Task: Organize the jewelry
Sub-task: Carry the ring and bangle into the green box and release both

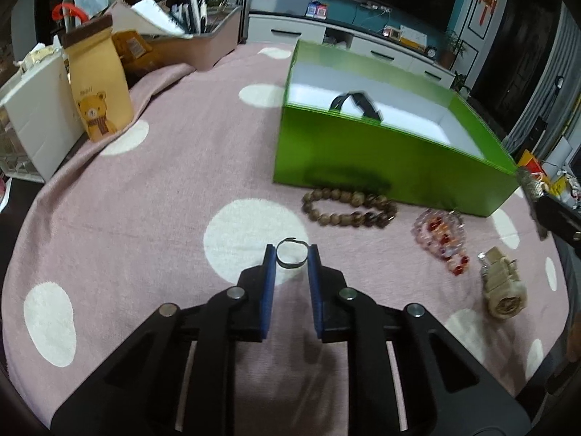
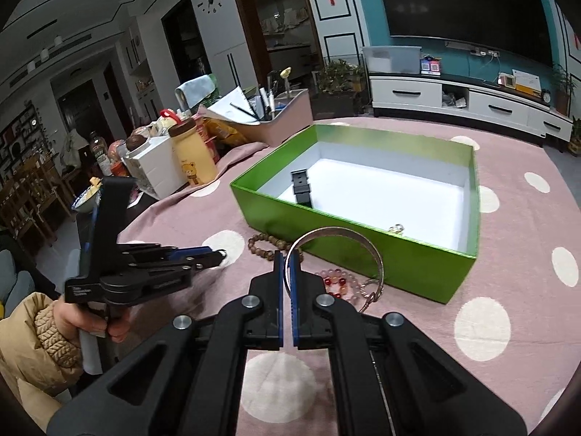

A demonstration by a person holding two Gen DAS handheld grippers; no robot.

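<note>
The small metal ring (image 1: 291, 253) sits on the tabletop (image 1: 145, 196) between my left tool's (image 1: 291, 254) pads, which pinch it across its width; it is light, stiff and slippery, so it may pop out. My right tool (image 2: 289, 258) is clamped on a thin silver bangle (image 2: 337, 239), held above the beads. The wooden bead bracelet (image 1: 348, 206) lies before the green box (image 1: 392, 167), not blocking the way.
</note>
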